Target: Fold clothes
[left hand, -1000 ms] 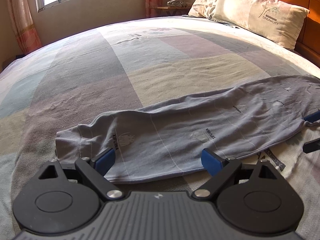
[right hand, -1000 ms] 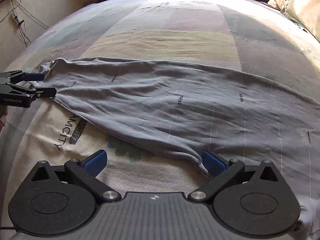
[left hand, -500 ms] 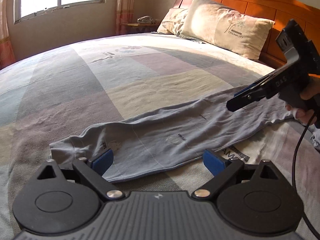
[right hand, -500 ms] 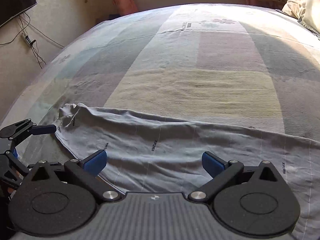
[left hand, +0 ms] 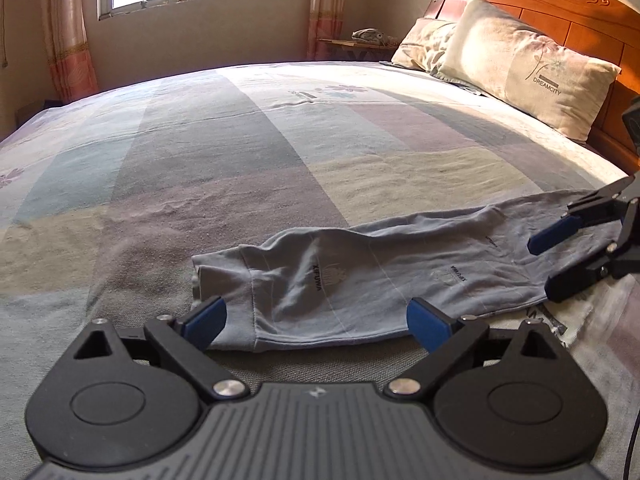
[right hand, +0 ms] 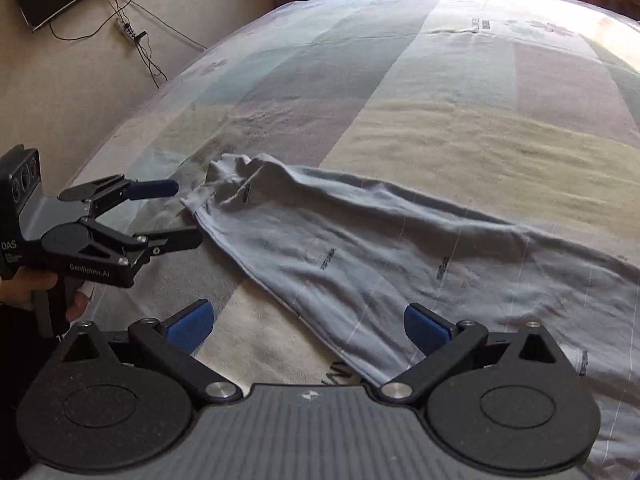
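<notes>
Soft matt grey cloth garment (left hand: 400, 276) on a rough woven bedspread (left hand: 240, 152); glossy wooden headboard (left hand: 560, 12).

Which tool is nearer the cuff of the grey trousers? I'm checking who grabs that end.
Left. The left tool sits open right at the cuff; the right tool is open farther along the leg.

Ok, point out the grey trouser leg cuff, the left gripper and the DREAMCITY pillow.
grey trouser leg cuff (left hand: 224, 276), left wrist view, ribbed hem.
left gripper (right hand: 176, 214), right wrist view, between fingertips.
DREAMCITY pillow (left hand: 520, 68), left wrist view, pillow face.
</notes>
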